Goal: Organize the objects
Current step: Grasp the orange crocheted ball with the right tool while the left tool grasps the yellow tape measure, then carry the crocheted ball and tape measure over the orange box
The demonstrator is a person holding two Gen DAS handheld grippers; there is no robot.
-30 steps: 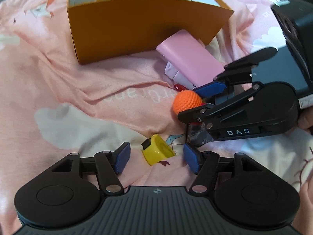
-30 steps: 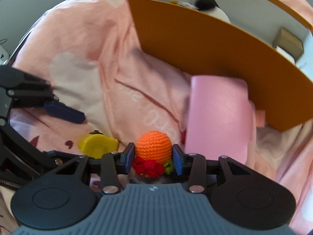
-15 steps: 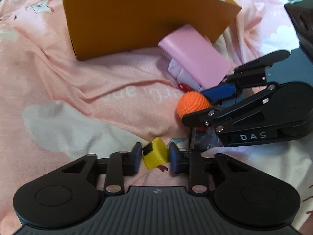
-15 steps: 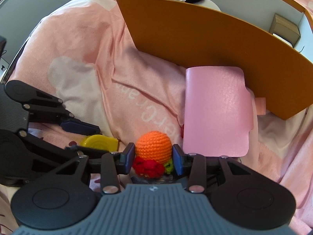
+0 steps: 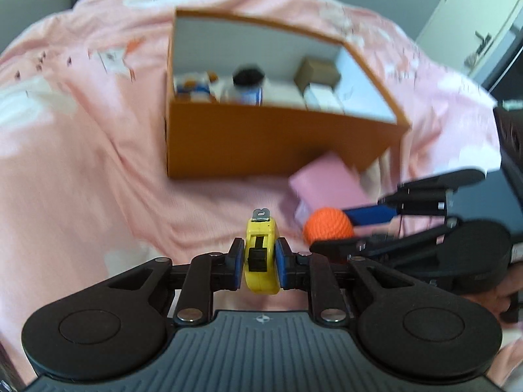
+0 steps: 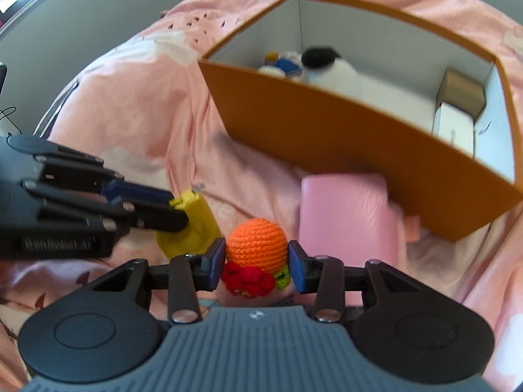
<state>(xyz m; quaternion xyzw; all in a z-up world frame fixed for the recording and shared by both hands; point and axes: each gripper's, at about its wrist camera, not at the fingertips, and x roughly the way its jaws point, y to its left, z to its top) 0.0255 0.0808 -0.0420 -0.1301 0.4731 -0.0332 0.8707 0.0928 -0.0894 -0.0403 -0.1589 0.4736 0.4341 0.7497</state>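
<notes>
Where it lay on the bedding before, yellow tape measure now lifted, left fingers clamped on it, right fingers clamped on orange crochet ball

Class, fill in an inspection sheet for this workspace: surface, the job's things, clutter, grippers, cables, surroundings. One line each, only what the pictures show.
Surface: pink bedsheet with white patches, creased.
Job's things: yellow tape measure and orange crochet ball, each held in a gripper; pink wallet lying against the orange box.
Clutter: inside the box, a brown carton, a white bottle with a black cap and small blue and white items, blurred.
Grippers: left gripper shut on the tape measure; right gripper shut on the ball.
Cables: nothing seen.
Surroundings: grey wall behind the bed.
</notes>
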